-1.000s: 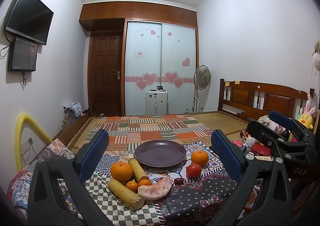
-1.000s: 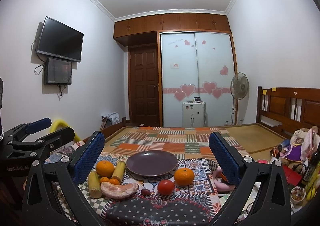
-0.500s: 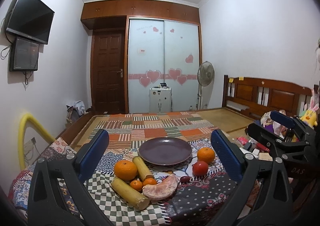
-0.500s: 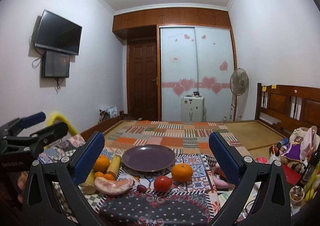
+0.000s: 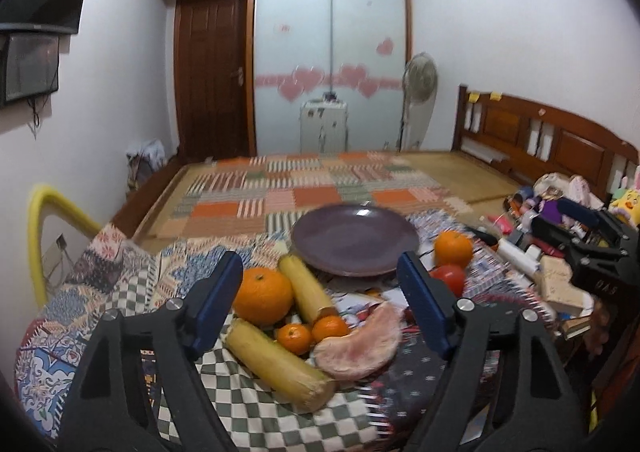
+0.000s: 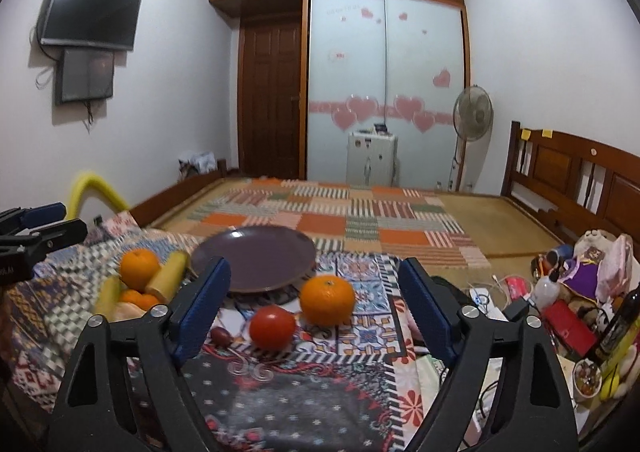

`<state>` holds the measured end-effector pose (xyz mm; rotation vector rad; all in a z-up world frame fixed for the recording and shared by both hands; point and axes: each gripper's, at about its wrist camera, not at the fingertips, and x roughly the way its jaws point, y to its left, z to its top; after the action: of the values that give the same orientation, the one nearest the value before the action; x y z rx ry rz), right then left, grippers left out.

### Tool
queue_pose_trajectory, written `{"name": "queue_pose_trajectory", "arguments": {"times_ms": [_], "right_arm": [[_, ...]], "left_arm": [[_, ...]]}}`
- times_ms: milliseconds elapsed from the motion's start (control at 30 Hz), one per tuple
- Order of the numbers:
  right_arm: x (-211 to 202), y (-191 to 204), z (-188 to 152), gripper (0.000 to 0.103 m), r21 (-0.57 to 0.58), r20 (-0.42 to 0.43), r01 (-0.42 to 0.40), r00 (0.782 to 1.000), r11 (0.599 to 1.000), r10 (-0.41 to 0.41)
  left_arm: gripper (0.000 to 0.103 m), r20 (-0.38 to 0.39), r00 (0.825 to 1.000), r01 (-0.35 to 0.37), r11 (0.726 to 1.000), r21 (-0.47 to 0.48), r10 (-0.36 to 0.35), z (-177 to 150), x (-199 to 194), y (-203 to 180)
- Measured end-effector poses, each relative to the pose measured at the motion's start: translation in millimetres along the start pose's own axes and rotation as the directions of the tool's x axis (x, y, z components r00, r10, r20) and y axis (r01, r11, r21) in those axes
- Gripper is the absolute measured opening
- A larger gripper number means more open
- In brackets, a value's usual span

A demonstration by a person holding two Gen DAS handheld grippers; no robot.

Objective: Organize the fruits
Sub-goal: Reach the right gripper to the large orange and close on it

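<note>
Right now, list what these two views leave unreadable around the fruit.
- Pink peeled segment: right wrist view, mostly hidden behind the right hand-held gripper's left finger.
- Small dark fruit: left wrist view, nearly covered by the left hand-held gripper's right finger; type unclear.
- Clutter at right: left wrist view, motion-blurred.

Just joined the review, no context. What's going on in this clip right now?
A person holds two grippers over a patterned cloth, sorting fruit. Both are open and empty. The left gripper points at a cluster: a big orange, two yellow cane-like sticks, two small tangerines and a peeled pomelo piece. The right gripper frames a tomato and a second orange. The purple plate holds nothing yet.
</note>
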<state>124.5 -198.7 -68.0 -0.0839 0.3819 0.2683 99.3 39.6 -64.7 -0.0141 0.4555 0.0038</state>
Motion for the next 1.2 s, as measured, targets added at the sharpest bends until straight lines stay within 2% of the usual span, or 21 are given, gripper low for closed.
{"name": "queue_pose_trajectory", "arguments": {"times_ms": [200,367,600,700,800,967,1100,1200], "right_arm": [[34,-12,-4,0.070,-0.004,-0.093,-0.008,0.996,1.000,0.008],[62,-18,-7,0.070,-0.023,-0.145,-0.011,0.989,1.000,0.008],[95,-21,-7,0.070,-0.023,-0.221,-0.044,0.975,0.999,0.037],[109,-20,-9,0.070,-0.023,-0.283,-0.063,0.958,0.998,0.054],[114,-23,-9,0.070,0.005,-0.328,-0.111,0.939,0.994,0.106],[117,-23,-5,0.070,0.000,-0.362,-0.133,0.924,0.991,0.124],[119,-17,-2,0.070,-0.035,-0.381,-0.134,0.918,0.990,0.110],[124,-16,-4,0.070,-0.035,-0.412,-0.149,0.903,0.988,0.122]], "left_arm": [[0.078,-0.092,0.995,-0.037,0.999,0.017,0.038,-3,42,20],[0.078,-0.168,0.984,-0.058,0.998,0.034,0.063,-5,75,35],[0.078,-0.266,0.963,-0.041,0.999,0.011,0.042,-12,112,52],[0.075,-0.300,0.954,-0.027,1.000,-0.002,0.026,-15,123,54],[0.072,-0.331,0.944,-0.016,1.000,-0.019,0.009,-17,132,58],[0.070,-0.366,0.930,0.005,0.999,-0.051,-0.023,-21,143,62],[0.070,-0.369,0.929,0.006,0.998,-0.060,-0.028,-22,147,63],[0.070,-0.367,0.930,0.009,0.997,-0.072,-0.034,-23,147,65]]}}
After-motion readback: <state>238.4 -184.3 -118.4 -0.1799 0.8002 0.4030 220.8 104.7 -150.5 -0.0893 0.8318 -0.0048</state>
